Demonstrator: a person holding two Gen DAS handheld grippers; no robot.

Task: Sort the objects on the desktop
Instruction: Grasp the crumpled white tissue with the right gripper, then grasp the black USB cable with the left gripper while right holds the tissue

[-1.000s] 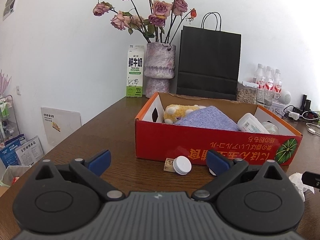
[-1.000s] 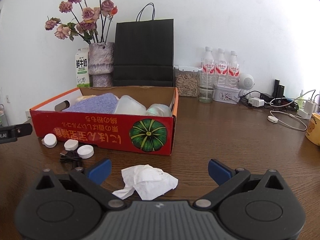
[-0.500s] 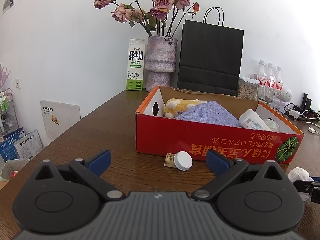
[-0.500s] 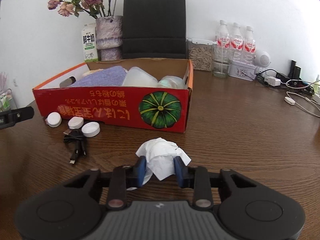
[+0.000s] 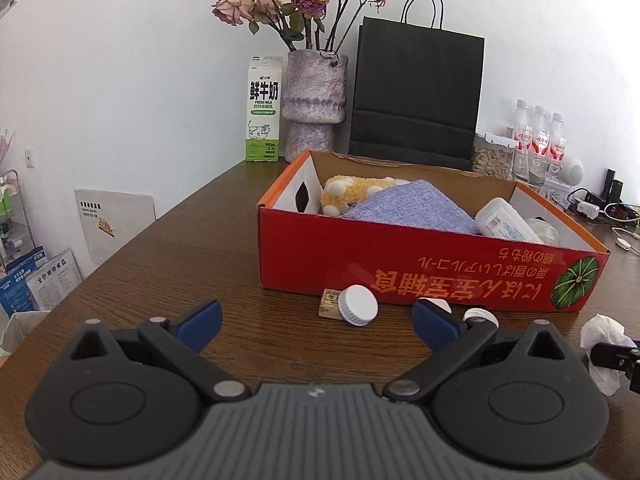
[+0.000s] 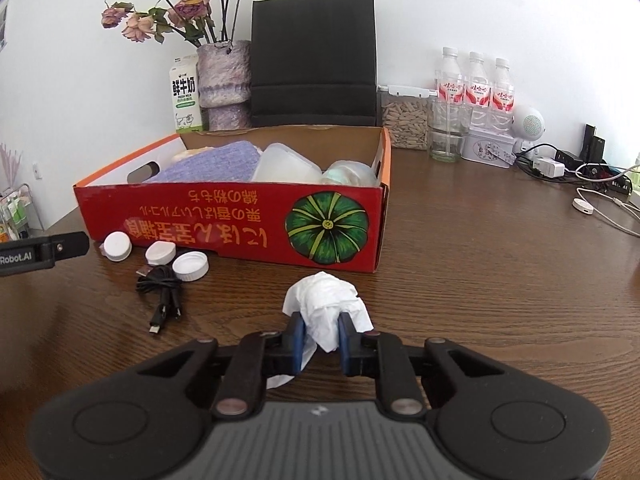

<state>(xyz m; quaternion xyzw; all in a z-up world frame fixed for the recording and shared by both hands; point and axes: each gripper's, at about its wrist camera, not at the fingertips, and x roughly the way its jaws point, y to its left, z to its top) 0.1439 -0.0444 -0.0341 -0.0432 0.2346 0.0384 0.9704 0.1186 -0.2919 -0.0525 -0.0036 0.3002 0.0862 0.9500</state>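
My right gripper [image 6: 320, 340] is shut on a crumpled white tissue [image 6: 326, 300] and holds it above the brown table, in front of the red cardboard box [image 6: 240, 216]. The tissue also shows at the right edge of the left wrist view [image 5: 602, 340]. My left gripper [image 5: 316, 320] is open and empty, low over the table before the box [image 5: 400, 268]. Three white bottle caps [image 6: 160, 253] and a black USB cable [image 6: 160, 284] lie by the box front. A cap [image 5: 357, 304] and a small wooden block [image 5: 330, 303] lie between my left fingers.
The box holds a purple cloth [image 5: 412, 208], a yellow plush toy [image 5: 352, 192], and plastic containers [image 6: 286, 164]. Behind stand a milk carton [image 5: 264, 110], a vase of roses [image 5: 314, 100], a black paper bag [image 5: 416, 96], water bottles [image 6: 474, 88] and chargers with cables [image 6: 580, 184].
My right gripper closed on the tissue and lifted it off the table. My left gripper shifted slightly and stayed open.
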